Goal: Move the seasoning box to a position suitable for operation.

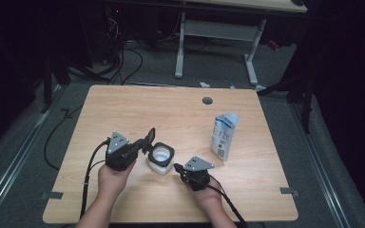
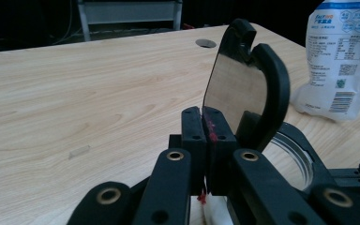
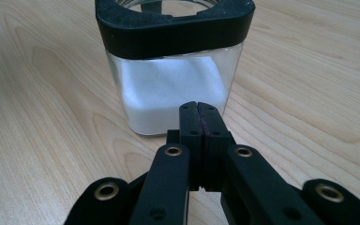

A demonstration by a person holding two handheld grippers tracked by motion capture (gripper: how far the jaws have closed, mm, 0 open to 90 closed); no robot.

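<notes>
A small square jar (image 1: 161, 159) of white powder with a black collar stands on the wooden table (image 1: 138, 107), its black flip lid (image 1: 149, 136) raised upright at its left. My left gripper (image 1: 142, 145) is shut, its tips right at the lid's lower edge. In the left gripper view the lid (image 2: 236, 89) rises just behind the closed left gripper (image 2: 206, 117), and I cannot tell whether its edge is pinched. My right gripper (image 1: 177, 167) is shut and holds nothing, just right of the jar. In the right gripper view the right gripper (image 3: 198, 110) points at the jar (image 3: 173, 89), a short gap away.
A blue and white pouch (image 1: 224, 135) stands right of the jar, also seen as the pouch (image 2: 340, 56) past the lid. A cable hole (image 1: 207, 100) sits near the table's far edge. A second desk frame (image 1: 216, 33) stands on the floor beyond.
</notes>
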